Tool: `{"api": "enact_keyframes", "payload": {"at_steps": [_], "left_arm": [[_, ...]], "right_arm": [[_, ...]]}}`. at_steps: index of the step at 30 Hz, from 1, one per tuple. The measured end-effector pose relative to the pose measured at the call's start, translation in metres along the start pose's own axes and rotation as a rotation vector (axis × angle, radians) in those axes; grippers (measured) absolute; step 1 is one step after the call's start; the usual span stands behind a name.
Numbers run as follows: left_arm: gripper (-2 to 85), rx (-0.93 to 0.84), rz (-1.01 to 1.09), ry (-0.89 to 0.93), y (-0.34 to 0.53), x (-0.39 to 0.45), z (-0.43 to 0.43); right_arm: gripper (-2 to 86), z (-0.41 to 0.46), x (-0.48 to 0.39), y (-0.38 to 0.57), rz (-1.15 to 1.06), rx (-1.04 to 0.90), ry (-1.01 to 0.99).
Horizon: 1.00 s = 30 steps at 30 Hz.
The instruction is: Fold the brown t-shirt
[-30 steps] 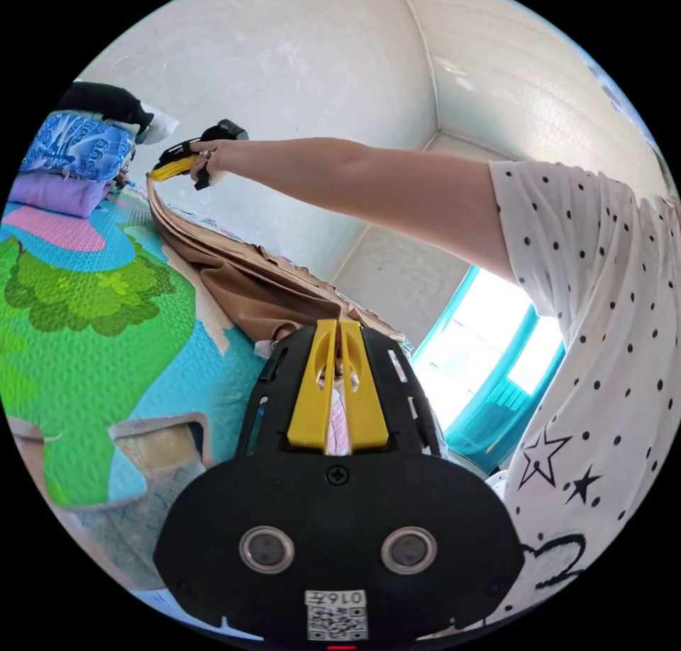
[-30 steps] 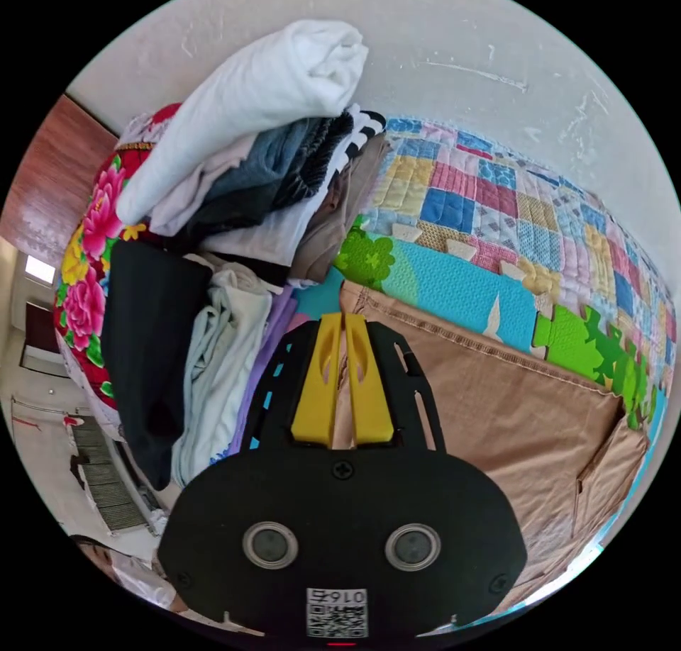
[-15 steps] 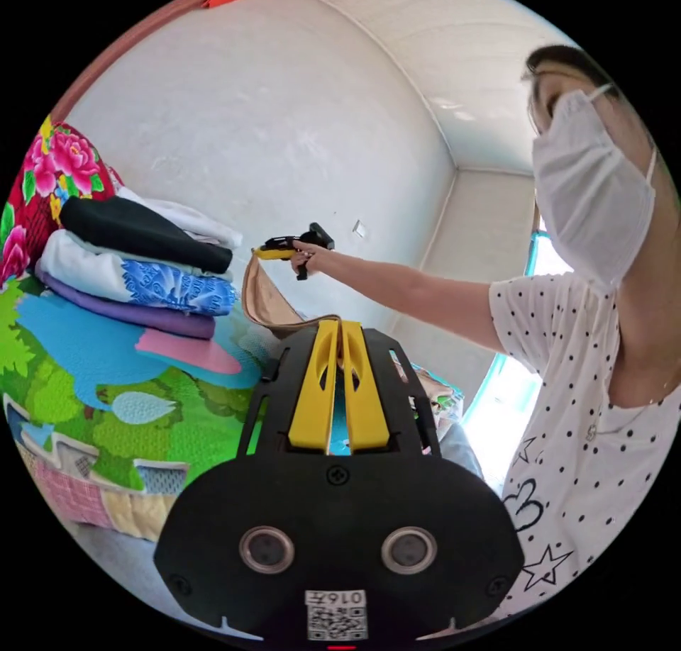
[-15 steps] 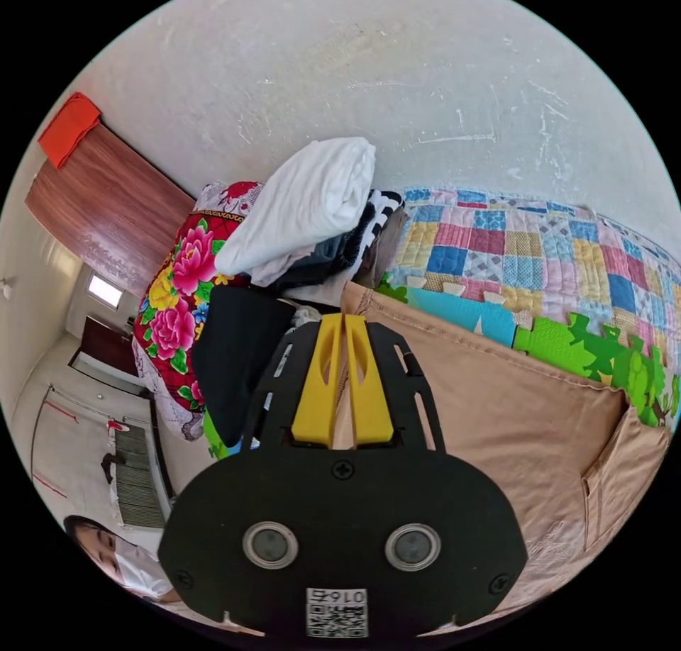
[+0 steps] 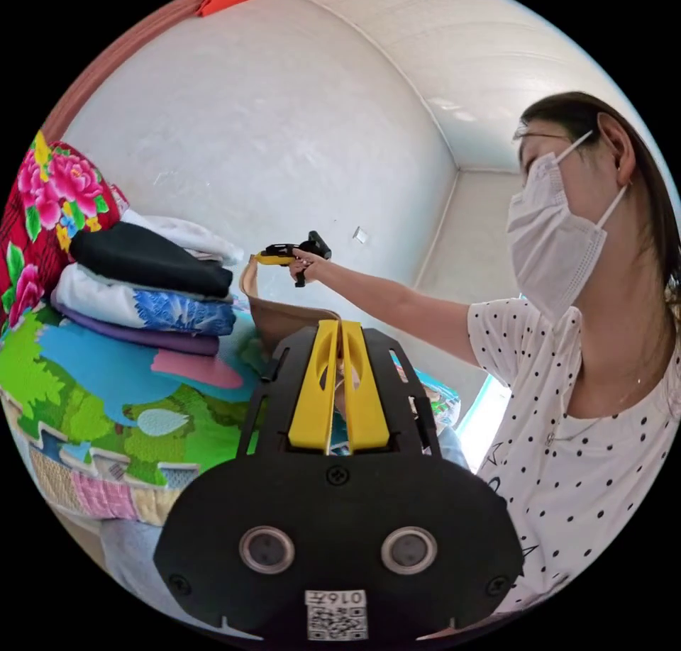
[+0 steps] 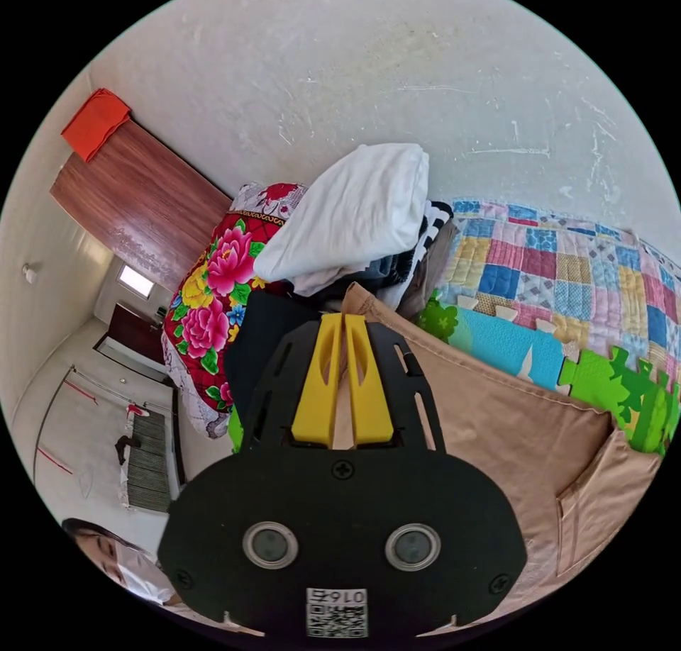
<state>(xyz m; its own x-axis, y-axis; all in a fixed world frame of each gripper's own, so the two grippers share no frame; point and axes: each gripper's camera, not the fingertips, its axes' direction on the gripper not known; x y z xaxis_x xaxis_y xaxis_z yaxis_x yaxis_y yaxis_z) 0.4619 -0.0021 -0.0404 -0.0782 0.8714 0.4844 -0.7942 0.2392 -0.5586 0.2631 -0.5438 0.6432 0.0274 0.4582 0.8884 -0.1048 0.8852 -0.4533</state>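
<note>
Jaws of both grippers, left gripper (image 5: 339, 332) and right gripper (image 6: 343, 325), clamped on brown t-shirt (image 6: 496, 424) hem, cloth lifted between them. Step: carrying fold over. Next: lower evenly onto mat (image 5: 92, 403).

Brown t-shirt (image 6: 511, 431): matt woven cloth, smooth, stitched hem along the edge. Right gripper (image 6: 343, 325) and left gripper (image 5: 339, 332): smooth yellow plastic jaws, matt black plastic body. Play mat (image 5: 92, 388): foam, fine pebbled texture, jigsaw edges. Quilt (image 6: 560, 268): patchwork cloth, stitched, soft. Folded clothes pile (image 6: 355, 211): soft matt cloth. Floral blanket (image 6: 206, 303): plush printed cloth. Wall (image 6: 397, 62): rough matt plaster, scuffed. Cabinet (image 6: 135, 197): wood grain, slight sheen.
</note>
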Motion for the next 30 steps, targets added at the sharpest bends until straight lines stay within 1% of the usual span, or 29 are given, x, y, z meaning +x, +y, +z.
{"api": "enact_keyframes", "payload": {"at_steps": [6,11,12,14,16,17,19,20,22,23,25,28,30], "left_arm": [[-1.0,-0.05,0.154,0.116,-0.066,0.071,0.062],[-1.0,-0.134,0.289,0.26,-0.116,0.158,0.156],[-1.0,-0.145,0.299,0.276,-0.12,0.168,0.168],[-1.0,-0.199,0.304,0.339,-0.13,0.206,0.223],[-1.0,-0.272,0.258,0.36,-0.131,0.232,0.27],[-1.0,-0.326,0.252,0.358,-0.126,0.25,0.302],[-1.0,-0.417,0.269,0.327,-0.111,0.277,0.349],[-1.0,-0.474,0.277,0.299,-0.098,0.293,0.376],[-1.0,-0.565,0.288,0.281,-0.078,0.311,0.409],[-1.0,-0.614,0.289,0.298,-0.069,0.32,0.423],[-1.0,-0.653,0.286,0.328,-0.064,0.332,0.435],[-1.0,-0.608,0.361,0.327,-0.08,0.353,0.44],[-1.0,-0.567,0.401,0.329,-0.097,0.364,0.443]], "right_arm": [[-0.1,-0.103,0.059,0.052,0.008,0.061,0.004],[-0.2,-0.2,0.113,0.106,0.006,0.094,0.068],[-0.2,-0.224,0.129,0.12,0.018,0.095,0.091],[-0.2,-0.26,0.153,0.142,0.042,0.1,0.146],[-0.1,-0.299,0.19,0.172,0.103,0.057,0.25],[-0.1,-0.307,0.201,0.18,0.125,0.034,0.284],[-0.2,-0.329,0.241,0.218,0.154,-0.031,0.416],[-0.2,-0.332,0.253,0.23,0.165,-0.042,0.443],[-0.2,-0.331,0.303,0.276,0.224,-0.08,0.504],[-0.2,-0.33,0.315,0.288,0.239,-0.08,0.508],[-0.2,-0.325,0.355,0.334,0.275,-0.037,0.474],[-0.2,-0.332,0.379,0.375,0.272,0.062,0.382],[-0.2,-0.344,0.377,0.388,0.244,0.116,0.326]]}}
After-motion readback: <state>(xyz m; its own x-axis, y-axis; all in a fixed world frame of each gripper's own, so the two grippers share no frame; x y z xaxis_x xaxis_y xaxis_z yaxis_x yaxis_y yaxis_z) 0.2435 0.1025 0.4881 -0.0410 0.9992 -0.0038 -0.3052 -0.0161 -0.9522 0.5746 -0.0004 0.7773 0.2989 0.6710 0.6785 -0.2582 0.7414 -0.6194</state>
